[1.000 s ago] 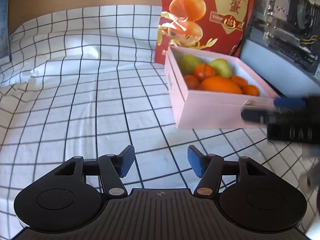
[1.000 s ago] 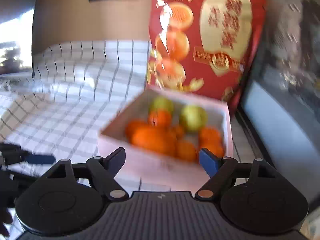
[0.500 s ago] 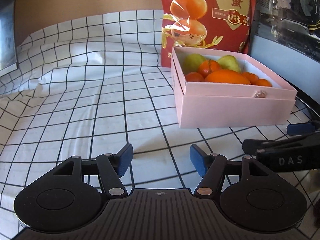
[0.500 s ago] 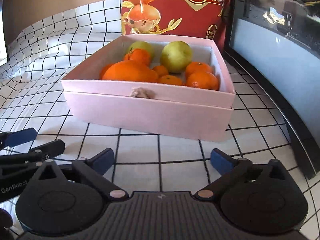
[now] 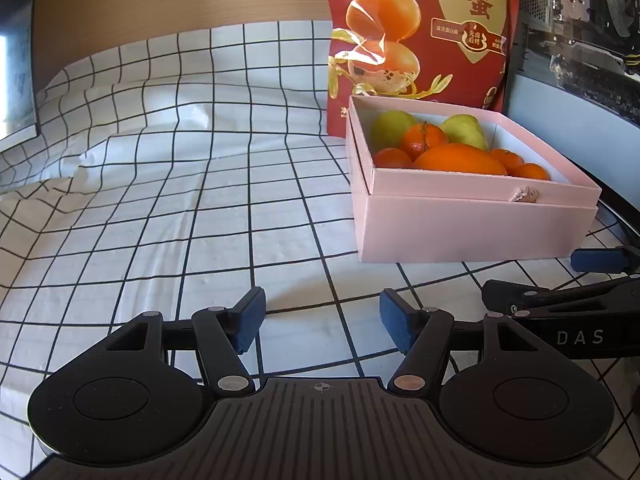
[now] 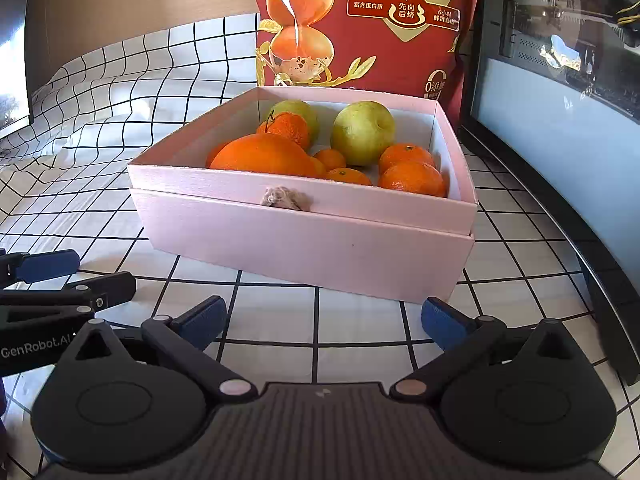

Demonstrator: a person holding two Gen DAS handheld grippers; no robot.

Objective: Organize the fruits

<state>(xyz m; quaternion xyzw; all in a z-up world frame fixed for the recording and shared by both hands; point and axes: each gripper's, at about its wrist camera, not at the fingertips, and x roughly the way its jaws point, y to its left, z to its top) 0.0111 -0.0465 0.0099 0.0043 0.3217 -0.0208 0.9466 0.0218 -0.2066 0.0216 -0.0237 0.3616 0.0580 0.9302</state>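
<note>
Right wrist view puts the pink box [image 6: 308, 240] of fruit dead ahead of my right gripper [image 6: 322, 320], fingers wide apart and empty; my left gripper [image 5: 322, 320], also spread, sits farther off to its left.

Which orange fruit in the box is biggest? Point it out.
The big orange at the front left of the pink box; the other orange fruits around it are much smaller.

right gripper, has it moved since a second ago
Yes. The right gripper has come down and closer to the pink box, which now looms larger and sits higher in its view. Jaws open, empty.
</note>
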